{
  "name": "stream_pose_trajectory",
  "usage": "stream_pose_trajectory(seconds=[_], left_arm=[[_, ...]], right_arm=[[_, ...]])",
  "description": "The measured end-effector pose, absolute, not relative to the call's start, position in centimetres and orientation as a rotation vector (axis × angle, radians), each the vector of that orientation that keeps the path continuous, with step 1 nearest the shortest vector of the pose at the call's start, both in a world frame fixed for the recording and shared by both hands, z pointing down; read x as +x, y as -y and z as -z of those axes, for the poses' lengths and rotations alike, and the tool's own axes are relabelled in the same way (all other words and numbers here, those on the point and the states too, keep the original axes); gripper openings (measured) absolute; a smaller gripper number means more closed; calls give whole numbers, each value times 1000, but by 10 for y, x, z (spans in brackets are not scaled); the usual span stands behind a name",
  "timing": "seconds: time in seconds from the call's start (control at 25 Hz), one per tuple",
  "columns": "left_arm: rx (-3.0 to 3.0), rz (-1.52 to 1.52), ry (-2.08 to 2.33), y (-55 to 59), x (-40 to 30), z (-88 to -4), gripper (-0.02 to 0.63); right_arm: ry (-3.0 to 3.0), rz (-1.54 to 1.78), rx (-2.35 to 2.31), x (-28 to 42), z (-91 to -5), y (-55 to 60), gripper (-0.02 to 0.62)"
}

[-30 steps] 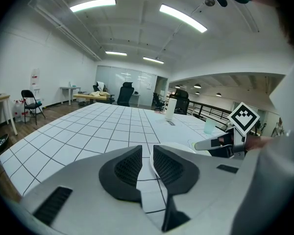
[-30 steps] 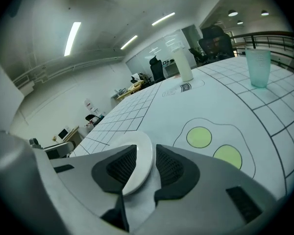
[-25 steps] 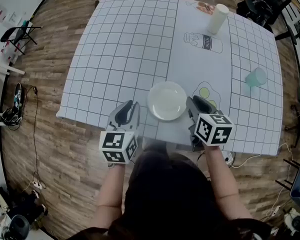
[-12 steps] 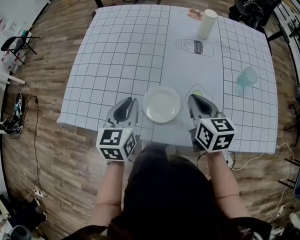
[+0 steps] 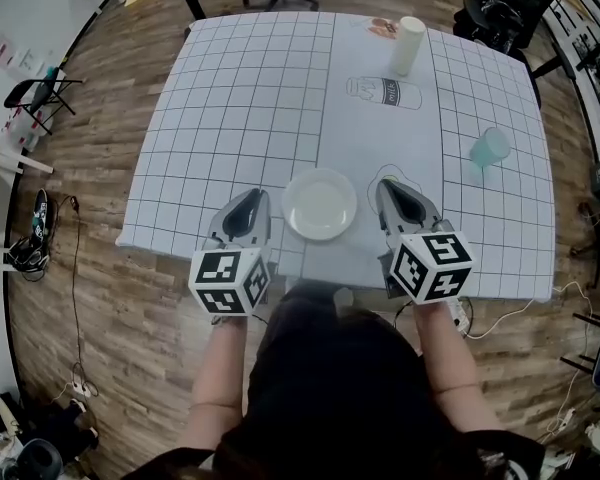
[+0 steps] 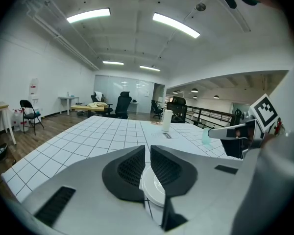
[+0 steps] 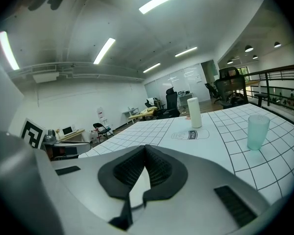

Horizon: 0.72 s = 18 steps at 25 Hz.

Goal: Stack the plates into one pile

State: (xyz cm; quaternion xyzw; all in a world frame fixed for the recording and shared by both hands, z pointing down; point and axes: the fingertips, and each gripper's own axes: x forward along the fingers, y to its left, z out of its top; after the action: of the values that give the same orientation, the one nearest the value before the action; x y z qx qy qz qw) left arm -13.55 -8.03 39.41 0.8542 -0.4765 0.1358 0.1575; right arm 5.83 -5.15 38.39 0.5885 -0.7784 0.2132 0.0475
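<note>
A white plate pile [image 5: 320, 204] rests on the grid-patterned table [image 5: 240, 98] near its front edge. My left gripper [image 5: 250, 200] hovers just left of the pile, jaws shut with nothing between them. In the left gripper view the pile [image 6: 154, 192] shows below the left gripper [image 6: 147, 150]. My right gripper [image 5: 391, 187] hovers just right of the pile, over a printed egg picture, also shut and empty. The right gripper [image 7: 144, 149] points across the table toward the far side. Neither gripper touches the plates.
A tall white cup [image 5: 408, 45] stands at the far side beside a printed milk-bottle picture [image 5: 383, 92]. A teal cup [image 5: 488, 149] stands toward the right edge. Office chairs [image 5: 500, 13] and wooden floor surround the table.
Both grippers have lifted a little beside the plate pile, the right one more. The right gripper's jaws have come together. The pile has not moved on the table.
</note>
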Motion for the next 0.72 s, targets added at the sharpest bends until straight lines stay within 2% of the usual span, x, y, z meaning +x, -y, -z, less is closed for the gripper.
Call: stream_pose_trajectory(seconds=[0.72], left_arm=[[2448, -392, 1339, 78, -129, -396, 48]], right_arm=[[2355, -643, 1793, 57, -386, 45, 15]])
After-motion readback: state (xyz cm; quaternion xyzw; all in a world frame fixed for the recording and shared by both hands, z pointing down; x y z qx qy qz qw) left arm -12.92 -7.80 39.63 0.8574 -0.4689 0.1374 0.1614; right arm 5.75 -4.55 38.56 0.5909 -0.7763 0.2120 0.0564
